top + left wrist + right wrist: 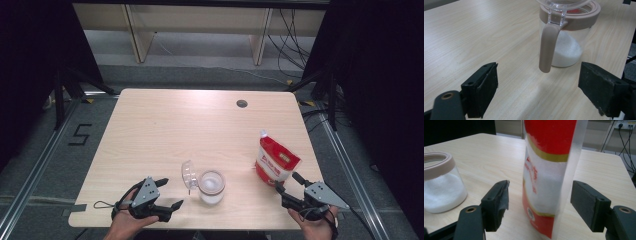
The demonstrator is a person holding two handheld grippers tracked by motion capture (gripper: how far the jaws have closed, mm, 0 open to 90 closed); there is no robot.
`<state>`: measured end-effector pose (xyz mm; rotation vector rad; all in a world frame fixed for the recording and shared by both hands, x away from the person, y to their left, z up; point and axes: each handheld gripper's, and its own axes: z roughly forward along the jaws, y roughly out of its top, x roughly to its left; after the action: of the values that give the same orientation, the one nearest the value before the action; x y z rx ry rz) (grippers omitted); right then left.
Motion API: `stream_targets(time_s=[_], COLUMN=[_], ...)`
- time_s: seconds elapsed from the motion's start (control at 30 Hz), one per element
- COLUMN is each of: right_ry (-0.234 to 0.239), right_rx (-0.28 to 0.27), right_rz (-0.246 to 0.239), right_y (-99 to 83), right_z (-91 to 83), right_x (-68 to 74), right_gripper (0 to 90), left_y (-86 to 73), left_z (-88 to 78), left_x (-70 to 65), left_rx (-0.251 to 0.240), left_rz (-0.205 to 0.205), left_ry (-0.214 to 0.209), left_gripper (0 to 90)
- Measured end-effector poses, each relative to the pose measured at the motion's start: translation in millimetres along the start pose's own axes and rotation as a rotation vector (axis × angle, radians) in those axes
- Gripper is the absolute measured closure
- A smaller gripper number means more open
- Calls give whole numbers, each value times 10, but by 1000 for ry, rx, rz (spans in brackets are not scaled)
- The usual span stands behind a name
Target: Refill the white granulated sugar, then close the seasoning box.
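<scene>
A clear jar (pixel 212 187) with a tan rim holds white powder near the table's front edge, its clear lid (pixel 189 174) flipped up on the left. In the left gripper view the jar (pixel 566 47) stands just ahead, its tan latch strap (pixel 547 47) hanging down. My left gripper (pixel 170 194) lies open to the jar's left, nothing between its jaws. A red and white pouch (pixel 275 161) stands upright at the right. My right gripper (pixel 287 182) is open just in front of it; the pouch (pixel 546 177) stands between the spread jaws, untouched.
The pale wooden table (pixel 165 125) has a round cable grommet (pixel 242 103) near its far edge. Beyond the table are wooden shelf legs and loose cables on the floor. Black frames stand at both sides.
</scene>
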<state>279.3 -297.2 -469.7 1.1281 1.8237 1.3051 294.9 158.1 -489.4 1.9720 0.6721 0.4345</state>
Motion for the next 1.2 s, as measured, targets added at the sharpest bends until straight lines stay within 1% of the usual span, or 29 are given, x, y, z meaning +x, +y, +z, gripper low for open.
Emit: stream_targets(time_s=[0.03, 0.1, 0.13, 0.17, 0.23, 0.27, 0.3, 0.33, 0.43, 0.47, 0.57, 0.6, 0.63, 0.67, 0.7, 0.73, 0.77, 0.8, 0.83, 0.87, 0.9, 0.93, 1.0, 1.03, 1.07, 1.1, 1.13, 1.17, 1.2], right_ry=[-4, -1, -5, -10, -7, -7, 12, 4, 11, 14, 28, 32, 40, 40, 45, 44, 50, 43, 46, 44, 50, 50, 54, 52, 52, 65, 65, 63, 61], right_rx=[4, 9, 17, 13, 33, 33, 24, 17, 42, 34, 57, 50, 53, 53, 67, 65, 72, 89, 80, 87, 82, 98, 91, 95, 117, 110, 110, 113, 116], right_rz=[20, -1, 14, 4, 33, 33, 12, -12, -4, -20, 15, -19, -21, -21, -6, -11, -15, 15, -19, -22, -23, -22, -18, -30, 10, -6, -6, -16, 1], right_y=[-8, -11, -19, -21, -25, -25, -37, -41, -47, -52, -61, -63, -67, -67, -66, -66, -81, -85, -91, -97, -103, -97, -102, -107, -110, -113, -113, -117, -115], right_z=[-10, -28, -39, -46, -82, -82, -84, -88, -113, -109, -143, -137, -139, -139, -155, -162, -171, -190, -179, -180, -174, -195, -192, -190, -207, -192, -192, -186, -189], right_x=[25, 29, 47, 51, 88, 88, 87, 85, 137, 146, 214, 202, 218, 218, 238, 242, 247, 272, 252, 251, 251, 251, 256, 254, 290, 277, 277, 275, 291], right_gripper=[310, 303, 301, 299, 294, 294, 291, 288, 281, 278, 270, 269, 269, 269, 268, 268, 266, 264, 262, 260, 260, 260, 260, 260, 260, 260, 260, 260, 260], left_y=[-5, -1, 5, 7, 8, 8, 7, 6, 5, 4, 6, 8, 5, 5, 1, 0, 5, 5, 14, 14, 8, 3, 10, 10, 12, 7, 7, -2, -5], left_z=[5, 4, 1, 2, 3, 3, 2, -3, -3, 1, -5, -10, -4, -4, -1, 2, 1, 1, -3, -3, -4, -2, -12, -16, -21, -23, -23, -24, -31], left_x=[-11, -20, -4, 1, 1, 1, 1, 7, 5, 0, 7, 14, 11, 11, -2, -3, -2, -2, 23, 23, 19, 15, 34, 33, 41, 40, 40, 49, 56], left_rx=[-5, -11, -11, -12, -12, -12, -12, -5, -4, -11, -6, 0, -7, -7, -9, -11, -15, -15, -14, -14, -12, -9, -9, -9, -7, -1, -1, 0, 7], left_rz=[-28, -40, -15, -9, -6, -6, -9, -2, -2, -8, -7, -3, -19, -19, -43, -53, -55, -55, -25, -25, -43, -64, -40, -52, -52, -77, -77, -98, -98], left_ry=[-6, 1, 2, 1, 1, 1, 2, 3, 3, 3, 6, 5, -2, -2, -2, -8, -6, -6, -4, -4, 3, -4, 9, 13, 20, 26, 26, 31, 31], left_gripper=[157, 156, 156, 157, 156, 156, 156, 156, 156, 156, 156, 157, 157, 156, 156, 156, 156, 157, 156, 157, 157, 158, 161, 163, 173, 184, 196, 216, 238])
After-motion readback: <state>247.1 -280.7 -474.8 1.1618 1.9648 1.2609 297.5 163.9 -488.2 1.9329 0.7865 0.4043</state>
